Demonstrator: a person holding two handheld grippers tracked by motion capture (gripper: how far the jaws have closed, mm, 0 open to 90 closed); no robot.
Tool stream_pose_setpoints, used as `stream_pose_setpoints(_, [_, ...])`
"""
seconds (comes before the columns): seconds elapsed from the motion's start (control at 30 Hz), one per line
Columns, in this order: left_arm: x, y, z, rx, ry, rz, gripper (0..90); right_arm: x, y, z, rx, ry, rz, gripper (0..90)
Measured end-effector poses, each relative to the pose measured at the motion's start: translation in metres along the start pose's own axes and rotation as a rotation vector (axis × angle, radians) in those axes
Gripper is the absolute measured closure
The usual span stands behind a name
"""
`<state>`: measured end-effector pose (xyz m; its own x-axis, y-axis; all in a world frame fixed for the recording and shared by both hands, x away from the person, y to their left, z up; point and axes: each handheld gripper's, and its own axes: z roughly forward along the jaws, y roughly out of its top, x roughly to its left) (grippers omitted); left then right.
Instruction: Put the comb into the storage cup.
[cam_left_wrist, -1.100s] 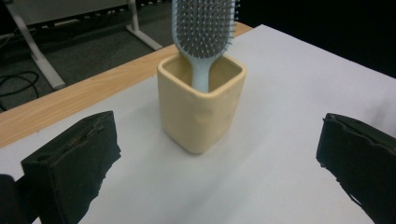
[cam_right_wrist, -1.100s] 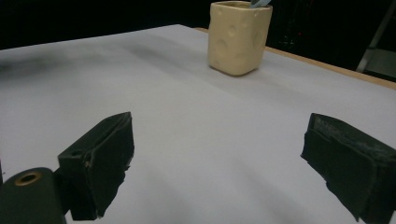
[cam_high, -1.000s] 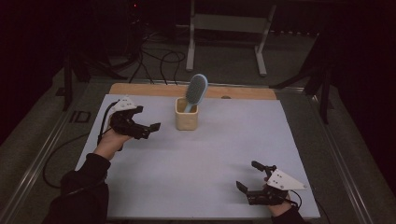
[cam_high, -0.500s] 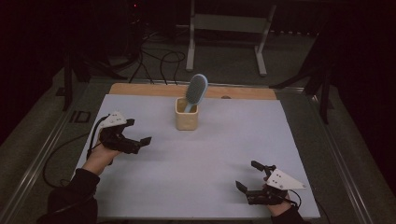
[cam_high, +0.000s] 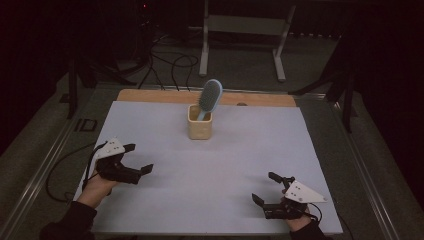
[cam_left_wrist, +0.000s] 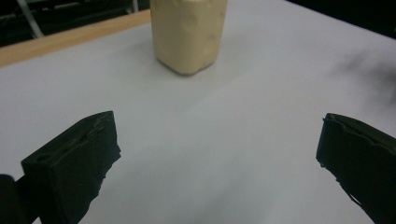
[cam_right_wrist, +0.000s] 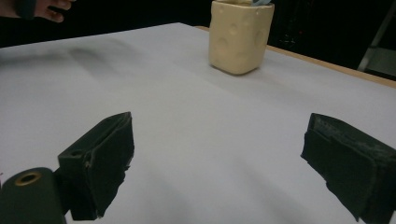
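A pale blue plastic hairbrush (cam_high: 210, 96) stands head-up in a cream square holder (cam_high: 199, 128) at the far middle of the white bench (cam_high: 215, 165). The left gripper (cam_high: 137, 159) and right gripper (cam_high: 263, 188) rest well apart from it, fingers released. The brush looks light and stiff, best gripped at its neck.

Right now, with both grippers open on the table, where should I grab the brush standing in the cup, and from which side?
Take the brush by its blue head, the part above the cup's rim; the handle is sunk inside. It leans right, so come from above with jaws across the head's narrow edges. The left gripper looks a little nearer than the right gripper.
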<state>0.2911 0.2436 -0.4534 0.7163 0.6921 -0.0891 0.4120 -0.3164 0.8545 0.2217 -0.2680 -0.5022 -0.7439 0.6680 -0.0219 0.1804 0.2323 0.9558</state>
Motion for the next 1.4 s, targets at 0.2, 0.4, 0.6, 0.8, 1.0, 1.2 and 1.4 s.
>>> stream_pose_setpoints(0.2, [-0.005, -0.017, -0.008, 0.013, 0.017, -0.003, 0.0, 0.000, 0.000, 0.000, 0.004, -0.001, -0.002, 8.9])
stream_pose_setpoints(0.4, [-0.007, -0.037, -0.012, 0.024, 0.025, -0.026, 0.0, 0.000, 0.000, 0.001, 0.006, -0.003, -0.004, 8.9])
stream_pose_setpoints(0.6, [-0.007, -0.058, -0.014, 0.048, 0.040, -0.038, 0.0, 0.001, 0.000, 0.001, 0.009, -0.001, -0.007, 8.9])
stream_pose_setpoints(0.8, [-0.009, -0.074, -0.017, 0.066, 0.063, -0.049, 0.0, 0.001, 0.000, 0.001, 0.008, 0.000, -0.009, 8.9])
stream_pose_setpoints(1.0, [-0.016, -0.086, -0.020, 0.100, 0.097, -0.035, 0.0, 0.001, 0.000, 0.001, 0.007, -0.002, -0.007, 8.9])
stream_pose_setpoints(1.2, [-0.024, -0.094, -0.022, 0.115, 0.102, -0.026, 0.0, 0.001, 0.000, 0.001, 0.005, 0.000, -0.012, 8.9])
stream_pose_setpoints(1.4, [-0.027, -0.096, -0.032, 0.089, 0.142, -0.034, 0.0, 0.001, 0.000, 0.000, 0.005, 0.000, -0.013, 9.0])
